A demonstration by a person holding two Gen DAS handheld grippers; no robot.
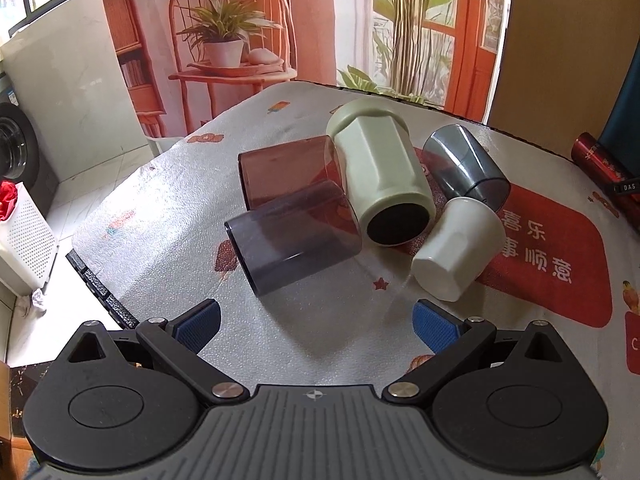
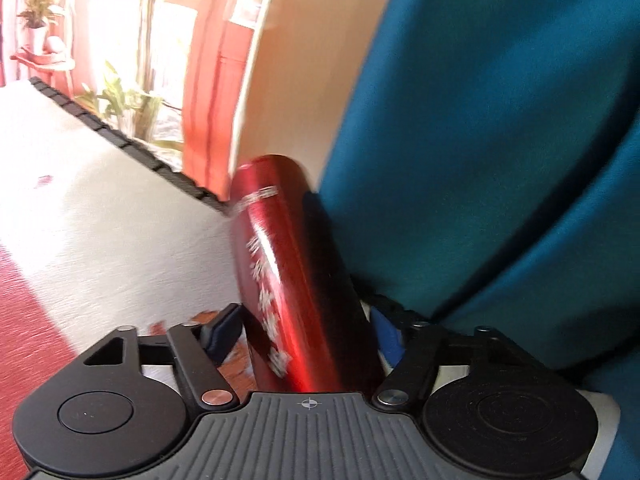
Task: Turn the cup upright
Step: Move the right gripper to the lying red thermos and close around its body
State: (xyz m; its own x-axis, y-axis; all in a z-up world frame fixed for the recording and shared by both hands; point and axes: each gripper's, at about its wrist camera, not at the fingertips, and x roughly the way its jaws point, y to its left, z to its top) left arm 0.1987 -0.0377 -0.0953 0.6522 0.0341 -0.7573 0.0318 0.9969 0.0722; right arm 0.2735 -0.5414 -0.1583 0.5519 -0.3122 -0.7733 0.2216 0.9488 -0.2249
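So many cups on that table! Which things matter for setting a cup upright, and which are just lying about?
Part of the job:
green cup
white cup
grey cup
brown cup
smoky cup
left hand-held gripper, open

Just lying about:
red bottle, between the right hand-held gripper's fingers
tablecloth
white basket

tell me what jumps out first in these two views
A huddle of five tipped-over cups fills the middle of the tablecloth, with the big sage-green cup lying at its centre, dark opening toward the camera. In the right wrist view, a shiny red bottle sits between the right gripper fingers, beside teal fabric.
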